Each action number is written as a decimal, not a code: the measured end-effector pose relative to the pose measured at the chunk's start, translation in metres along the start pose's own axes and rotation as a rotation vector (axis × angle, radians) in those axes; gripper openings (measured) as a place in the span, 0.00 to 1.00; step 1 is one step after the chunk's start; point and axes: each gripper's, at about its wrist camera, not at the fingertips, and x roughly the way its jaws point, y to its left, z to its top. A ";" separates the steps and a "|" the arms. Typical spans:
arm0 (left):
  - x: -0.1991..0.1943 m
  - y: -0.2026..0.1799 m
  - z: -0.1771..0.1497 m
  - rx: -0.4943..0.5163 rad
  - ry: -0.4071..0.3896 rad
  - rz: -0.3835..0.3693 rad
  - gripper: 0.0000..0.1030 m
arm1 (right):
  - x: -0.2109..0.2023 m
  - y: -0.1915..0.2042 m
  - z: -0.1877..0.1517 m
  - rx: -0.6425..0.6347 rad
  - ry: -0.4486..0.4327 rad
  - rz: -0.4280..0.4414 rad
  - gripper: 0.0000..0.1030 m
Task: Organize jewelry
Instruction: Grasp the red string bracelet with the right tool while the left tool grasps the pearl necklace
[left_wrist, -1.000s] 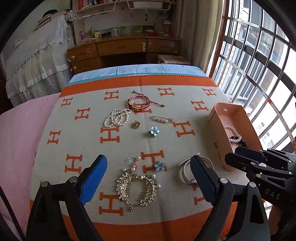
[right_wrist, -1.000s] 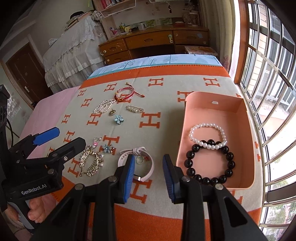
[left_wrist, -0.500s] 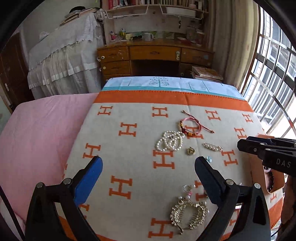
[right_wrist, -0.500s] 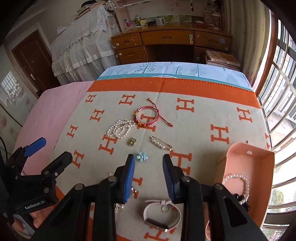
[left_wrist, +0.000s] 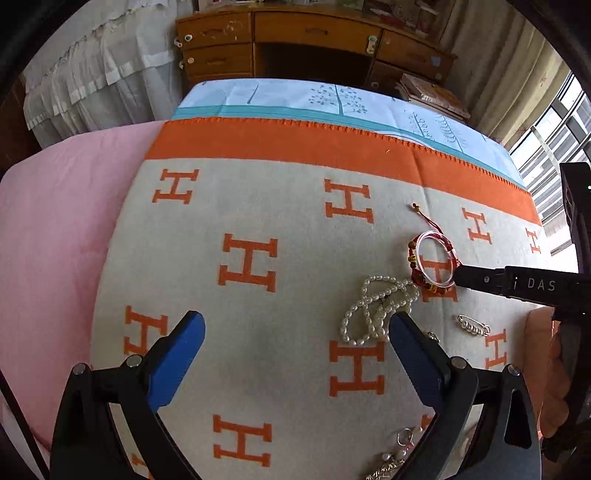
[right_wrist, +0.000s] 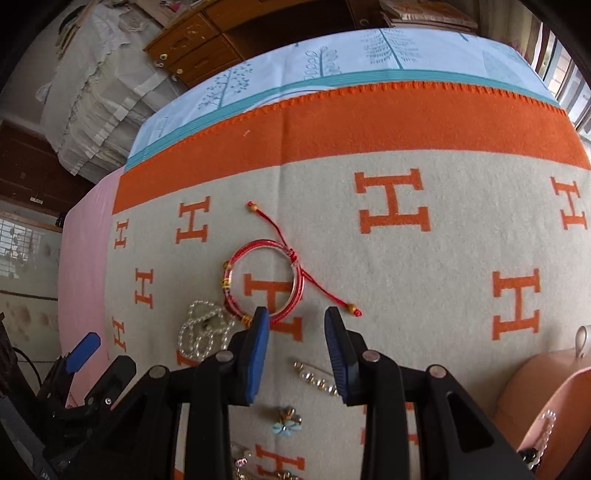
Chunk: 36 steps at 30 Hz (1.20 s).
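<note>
Both grippers have pushed forward since the earlier frames: box (right_wrist: 532, 391) has slid to the right wrist view's 4 o'clock edge and the red bangle (right_wrist: 264, 280) now sits just ahead of the right gripper (right_wrist: 295, 325). Left gripper (left_wrist: 295, 328) hangs released, jaws wide, over bare blanket (left_wrist: 258, 206), holding nothing. Pearl strand (left_wrist: 376, 306) lies by its right finger, about 3 o'clock of the gap: limp, beady, will slump and dangle if lifted at one spot. Bangle, at 2 o'clock in that view, looks like a stiff clear-red ring with a few gold beads, plus a soft red cord (right_wrist: 280, 229) running to 11 and 5 o'clock. Judged light, smooth, likely slippery; pinch across the near rim, not the cord. Right gripper is unclenched, jaws parted, left pad just at the rim's near arc; contact unclear. Pearl pin (right_wrist: 316, 378) and blue flower (right_wrist: 286, 424) lie below: small, hard, flat on soft fuzzy wool.
</note>
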 end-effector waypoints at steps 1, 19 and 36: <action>0.005 -0.001 0.002 0.006 0.008 -0.006 0.96 | -0.003 0.002 0.002 -0.004 -0.037 0.000 0.30; 0.040 -0.060 0.010 0.236 0.093 0.006 0.96 | -0.007 0.015 -0.003 -0.163 -0.107 -0.094 0.06; 0.038 -0.070 0.007 0.246 0.136 -0.047 0.12 | -0.111 0.021 -0.047 -0.261 -0.418 -0.083 0.06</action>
